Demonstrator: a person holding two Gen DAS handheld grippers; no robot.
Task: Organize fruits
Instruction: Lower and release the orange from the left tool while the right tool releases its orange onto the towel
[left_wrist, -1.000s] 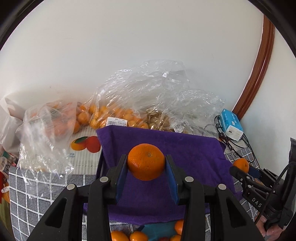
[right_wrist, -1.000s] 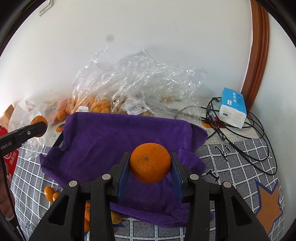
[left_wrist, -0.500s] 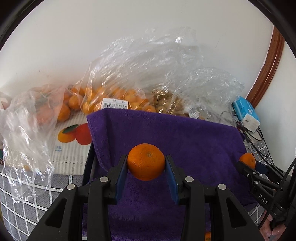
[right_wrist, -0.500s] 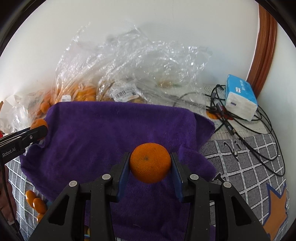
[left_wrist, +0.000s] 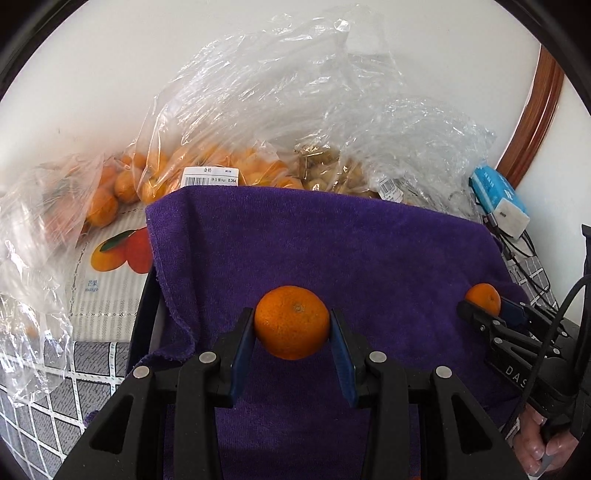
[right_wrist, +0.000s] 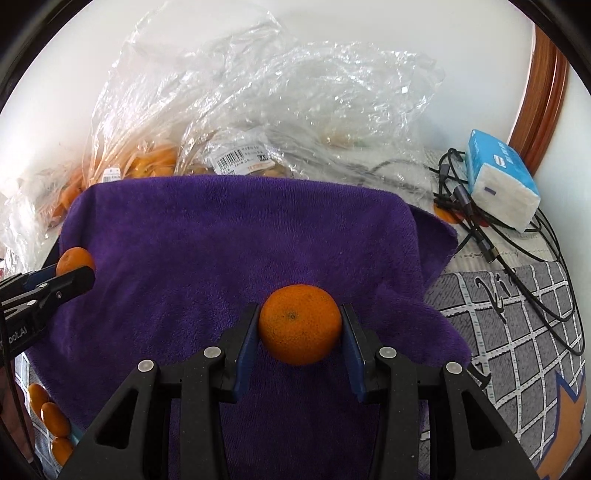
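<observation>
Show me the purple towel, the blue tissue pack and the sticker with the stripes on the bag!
towel (right_wrist: 236, 236), right wrist view, bare middle of the cloth.
tissue pack (right_wrist: 498, 177), right wrist view, its blue and white side.
sticker (left_wrist: 211, 176), left wrist view, middle of the white label on the bag.

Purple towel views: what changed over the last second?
Both grippers came down toward the purple towel, which now fills more of each view. Nothing let go: left gripper still clamps its orange, right gripper its orange. Bags unmoved.
</observation>
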